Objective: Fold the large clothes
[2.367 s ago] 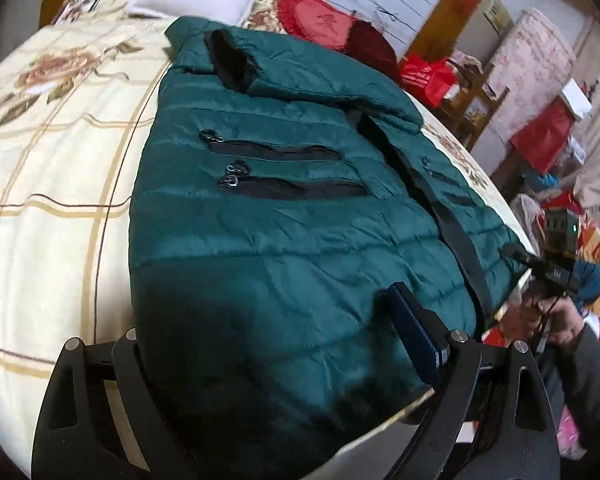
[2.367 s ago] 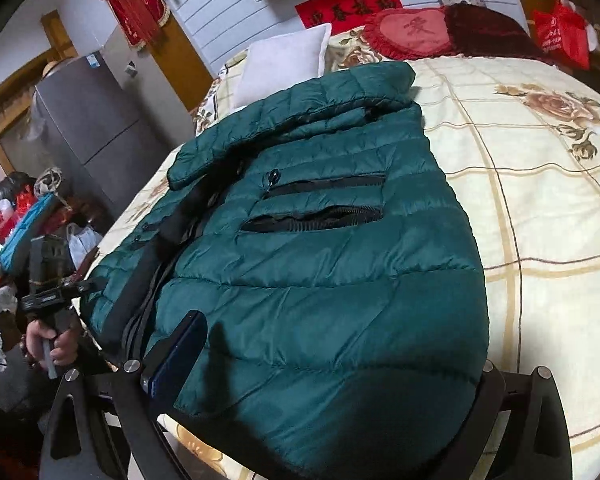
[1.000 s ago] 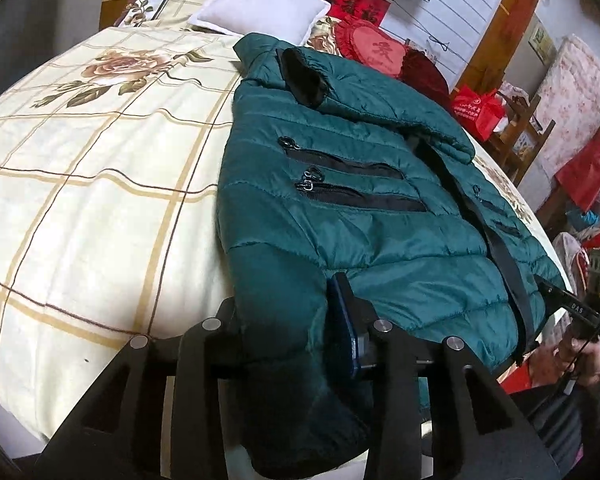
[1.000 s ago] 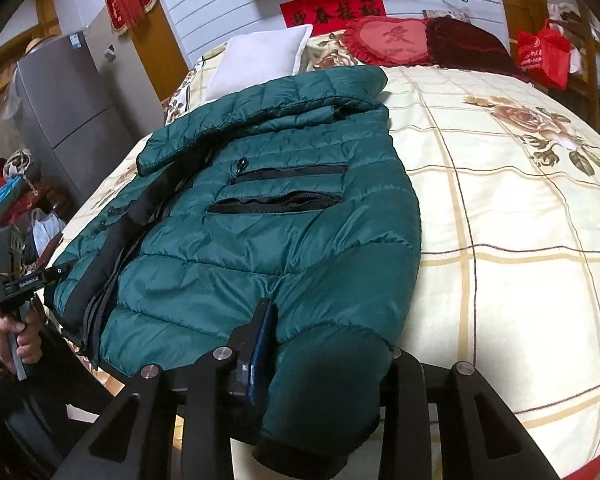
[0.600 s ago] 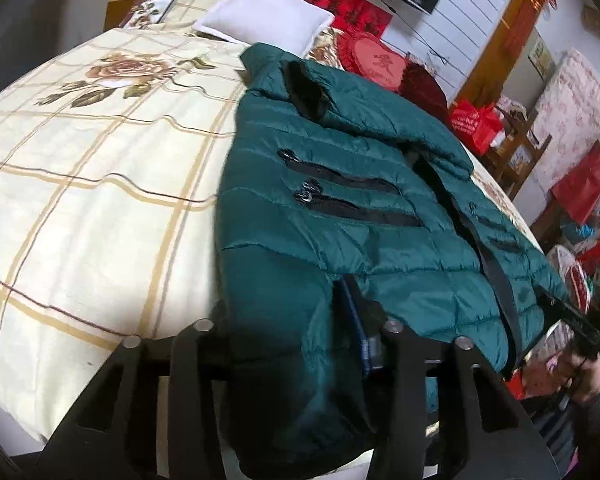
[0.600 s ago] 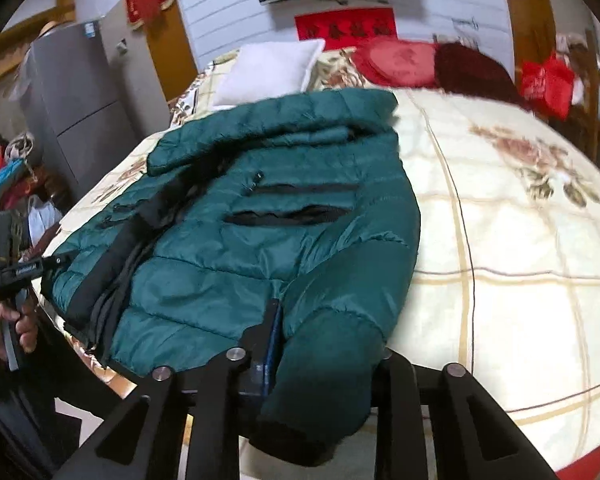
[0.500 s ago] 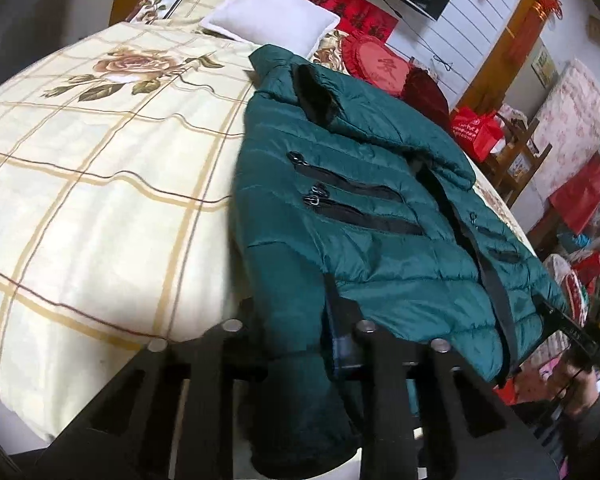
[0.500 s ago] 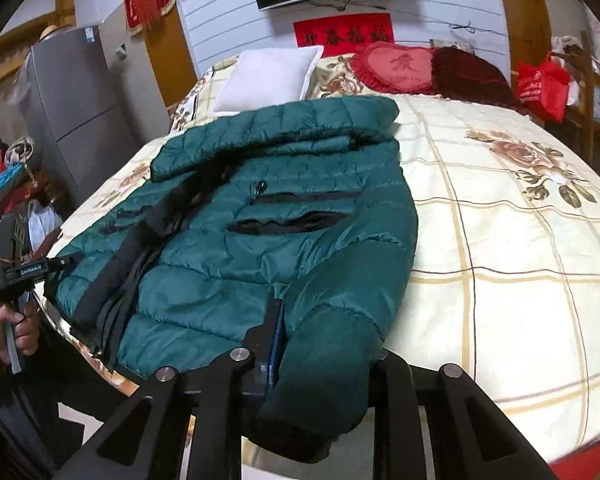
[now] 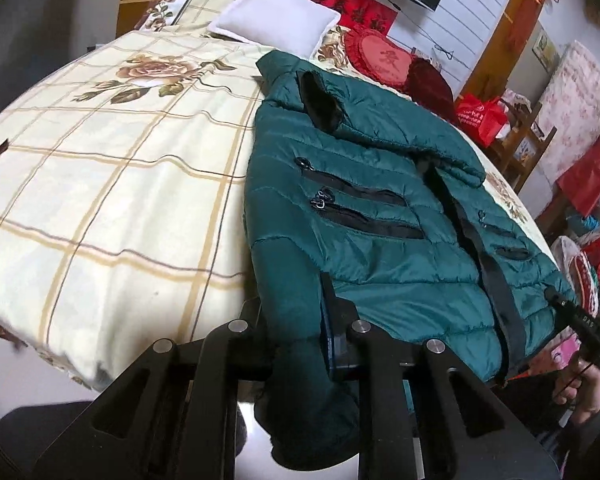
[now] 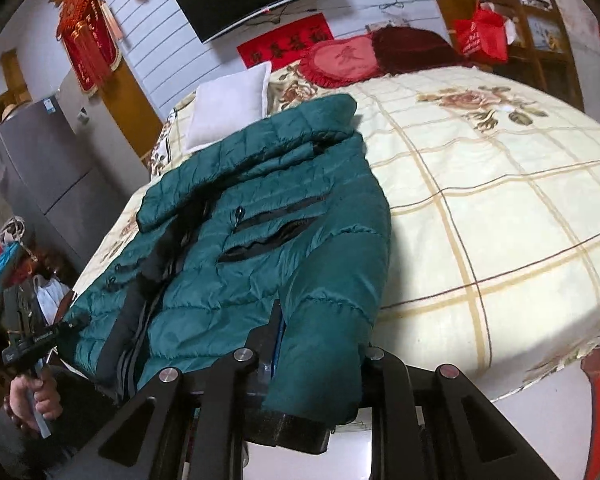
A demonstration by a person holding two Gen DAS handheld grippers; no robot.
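Observation:
A dark green puffer jacket (image 9: 380, 216) lies on a bed, collar toward the pillows; it also shows in the right wrist view (image 10: 260, 232). My left gripper (image 9: 292, 320) is shut on one bottom corner of the jacket, and a fold of green fabric hangs between its fingers over the bed's near edge. My right gripper (image 10: 320, 352) is shut on the other bottom corner, with its dark-edged end drooping below the jaws. Each gripper shows small in the other's view, left (image 10: 40, 340) and right (image 9: 576, 316).
The cream checked bedspread (image 9: 112, 184) with rose prints covers the bed. A white pillow (image 9: 272, 20) and red cushions (image 9: 380, 56) lie at the head. A grey fridge (image 10: 48, 176) stands on one side, red bags and wooden furniture (image 9: 508, 128) on the other.
Both grippers closed from wide open onto the jacket's bottom corners, then rose and drew back, lifting the hem off the bed edge.

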